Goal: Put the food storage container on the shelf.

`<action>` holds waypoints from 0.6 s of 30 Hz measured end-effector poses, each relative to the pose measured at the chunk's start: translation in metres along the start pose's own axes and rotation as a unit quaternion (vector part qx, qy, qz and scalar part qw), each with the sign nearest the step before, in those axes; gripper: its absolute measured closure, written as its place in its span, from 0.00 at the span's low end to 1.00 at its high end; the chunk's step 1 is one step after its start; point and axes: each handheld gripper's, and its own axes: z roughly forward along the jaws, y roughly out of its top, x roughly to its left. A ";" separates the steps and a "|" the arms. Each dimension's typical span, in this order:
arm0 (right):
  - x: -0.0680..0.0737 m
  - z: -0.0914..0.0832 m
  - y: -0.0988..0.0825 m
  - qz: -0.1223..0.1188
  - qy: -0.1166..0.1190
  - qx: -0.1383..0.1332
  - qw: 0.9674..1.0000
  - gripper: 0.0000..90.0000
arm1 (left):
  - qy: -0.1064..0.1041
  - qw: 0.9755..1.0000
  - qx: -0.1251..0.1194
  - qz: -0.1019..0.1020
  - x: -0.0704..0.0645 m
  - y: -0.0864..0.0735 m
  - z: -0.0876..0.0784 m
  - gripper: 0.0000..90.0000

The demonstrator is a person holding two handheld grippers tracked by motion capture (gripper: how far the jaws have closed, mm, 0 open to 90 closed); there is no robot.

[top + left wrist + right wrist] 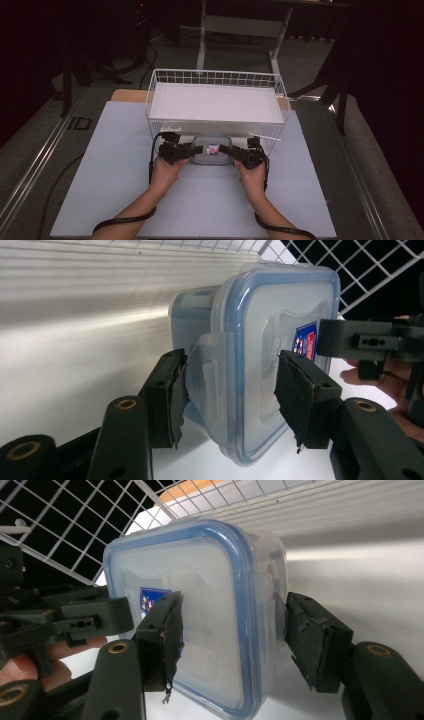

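We saw a person standing at the near edge of the tabletop (120, 200), which was covered by a pale sheet. A white wire basket (216, 102) stood on the far half of the tabletop, in the middle between its left and right edges, and a flat white panel (215, 101) lay inside the basket.

A clear plastic container (213, 149) with a blue-rimmed lid and a small blue sticker (213, 148) was just in front of the near wall of the basket. From the high view we could not tell whether the container rested on the tabletop or was lifted from it.

The left gripper (196, 148) came to the container from its left side and the right gripper (226, 149) from its right side, each one held in a hand. In the left gripper view, one of the fingers (167, 395) touched the side latch of the container (260, 360), and the other was over the lid, very close to it; we could not tell if that one pressed on the lid. In the right gripper view, one of the fingers (162, 637) lay on the lid of the container (200, 615), and the other stood just beside the container wall, with a thin gap still visible. So both grippers were opened to about the width of the container and were set around it, but a firm hold was not clear to us.
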 end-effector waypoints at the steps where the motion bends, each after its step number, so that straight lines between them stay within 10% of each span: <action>1: -0.001 0.001 0.000 0.000 -0.002 0.000 1.000 0.46 | 0.000 1.000 0.000 -0.001 0.002 0.000 0.002 0.53; 8: -0.006 0.011 0.005 0.000 -0.008 -0.010 1.000 0.46 | -0.005 0.999 -0.013 -0.028 0.009 0.003 0.009 0.53; 18: -0.010 0.016 0.012 0.010 -0.014 -0.017 1.000 0.45 | -0.010 1.000 -0.025 -0.004 0.020 0.008 0.016 0.51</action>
